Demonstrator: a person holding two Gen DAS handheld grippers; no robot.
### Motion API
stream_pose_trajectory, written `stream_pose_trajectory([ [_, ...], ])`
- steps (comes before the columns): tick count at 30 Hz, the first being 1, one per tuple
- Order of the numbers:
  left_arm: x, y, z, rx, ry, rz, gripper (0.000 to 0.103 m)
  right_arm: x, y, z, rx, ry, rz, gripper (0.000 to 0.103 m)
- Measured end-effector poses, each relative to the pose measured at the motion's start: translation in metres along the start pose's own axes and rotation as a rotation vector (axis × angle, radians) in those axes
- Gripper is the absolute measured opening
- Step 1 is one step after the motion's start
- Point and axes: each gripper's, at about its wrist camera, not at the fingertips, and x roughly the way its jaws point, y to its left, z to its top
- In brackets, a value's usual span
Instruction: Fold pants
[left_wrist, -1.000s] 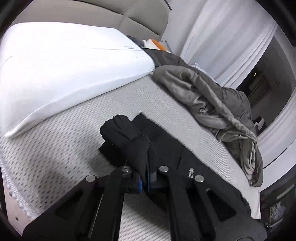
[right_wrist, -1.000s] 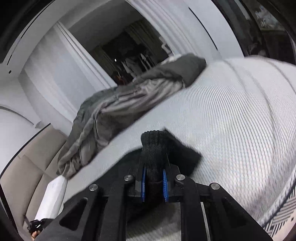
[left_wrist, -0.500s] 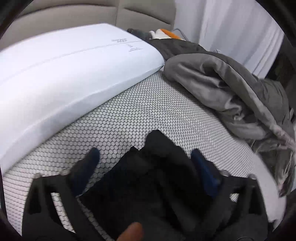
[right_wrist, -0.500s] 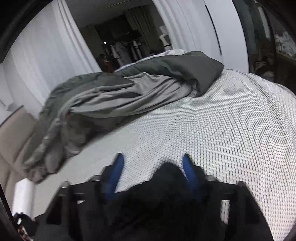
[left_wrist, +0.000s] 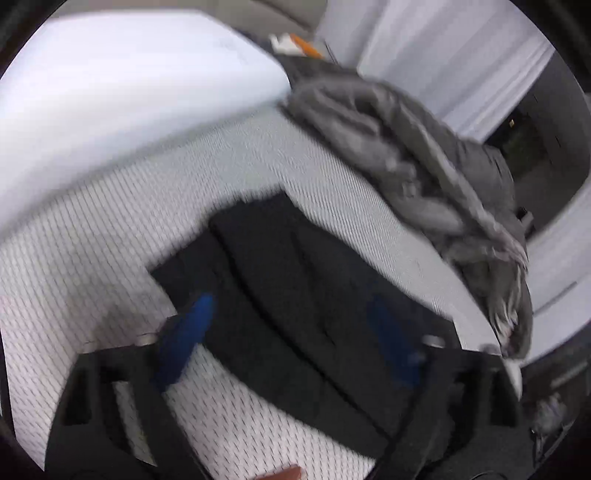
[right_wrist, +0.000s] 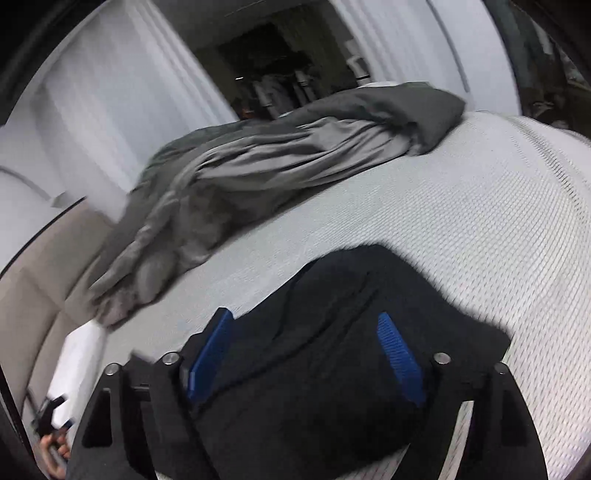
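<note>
The black pants (left_wrist: 295, 280) lie folded flat on the white mesh mattress (left_wrist: 110, 236). My left gripper (left_wrist: 291, 339) is open, its blue pads spread wide just above the near part of the pants, holding nothing. In the right wrist view the pants (right_wrist: 332, 350) also lie flat, with a folded edge toward the far side. My right gripper (right_wrist: 306, 354) is open too, its blue pads wide apart over the cloth and empty. Both views are blurred by motion.
A crumpled grey duvet (left_wrist: 424, 162) lies along the far side of the bed; it also shows in the right wrist view (right_wrist: 280, 162). A white pillow (left_wrist: 122, 96) lies by the beige headboard (right_wrist: 33, 266). White curtains (left_wrist: 436, 55) hang behind.
Both grippers were shut on bunched black cloth, carried it over and opened. The pants now lie flat, and both grippers have drawn back a little.
</note>
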Motion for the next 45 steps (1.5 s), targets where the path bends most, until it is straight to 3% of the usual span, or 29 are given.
stream_pose_trajectory([
  [4,0.031,0.001,-0.022,-0.054,0.082,-0.095,0.068,-0.012,0.01,-0.031,-0.004,0.025,0.099,0.084],
  [9,0.075,-0.004,-0.027,-0.078,0.107,-0.052,0.057,-0.015,0.014,-0.043,-0.062,0.026,0.114,0.084],
  [10,0.081,-0.005,-0.027,-0.077,0.106,-0.049,0.051,-0.015,0.012,-0.042,-0.057,0.011,0.124,0.084],
  [11,0.087,-0.008,-0.028,-0.057,0.105,-0.034,0.032,-0.016,0.007,-0.042,-0.038,-0.008,0.146,0.084],
  [12,0.091,-0.01,-0.032,-0.034,0.1,-0.016,0.005,-0.016,0.001,-0.043,0.0,-0.016,0.18,0.084],
  [13,0.091,-0.011,-0.034,-0.018,0.084,0.016,0.0,-0.015,-0.006,-0.042,0.03,-0.008,0.203,0.084],
  [18,0.049,-0.001,-0.036,-0.011,-0.006,0.009,0.0,-0.016,-0.024,-0.038,0.094,-0.027,0.198,0.084],
  [21,0.023,0.012,-0.038,0.023,-0.065,0.096,0.001,-0.017,-0.027,-0.041,0.091,-0.013,0.219,0.084],
  [23,0.027,0.029,-0.039,-0.021,-0.033,0.135,0.003,-0.016,-0.029,-0.046,0.095,0.005,0.223,0.084],
  [26,0.017,0.042,-0.043,-0.069,-0.012,0.111,0.004,-0.014,-0.029,-0.047,0.096,0.028,0.231,0.084],
  [28,0.005,0.041,-0.043,-0.071,-0.023,0.095,0.009,-0.015,-0.028,-0.047,0.086,0.028,0.217,0.084],
  [30,-0.009,0.04,-0.044,-0.08,-0.041,0.06,0.036,-0.017,-0.031,-0.047,0.094,0.027,0.211,0.085],
  [32,-0.013,0.035,-0.047,-0.088,-0.037,0.023,0.047,-0.019,-0.035,-0.047,0.109,0.024,0.21,0.085],
  [35,-0.005,0.031,-0.05,-0.104,0.005,0.017,0.049,-0.019,-0.038,-0.046,0.148,0.023,0.253,0.086],
  [38,0.022,0.037,-0.058,-0.185,0.163,0.004,0.05,-0.018,-0.039,-0.046,0.157,0.026,0.255,0.086],
  [39,0.024,0.039,-0.061,-0.202,0.178,-0.01,0.05,-0.018,-0.04,-0.046,0.164,0.028,0.255,0.086],
  [42,0.025,0.032,-0.061,-0.159,0.17,-0.006,0.052,-0.016,-0.043,-0.044,0.19,0.035,0.256,0.086],
  [45,0.038,0.034,-0.056,-0.201,0.141,-0.043,0.053,-0.017,-0.043,-0.044,0.18,0.029,0.249,0.086],
])
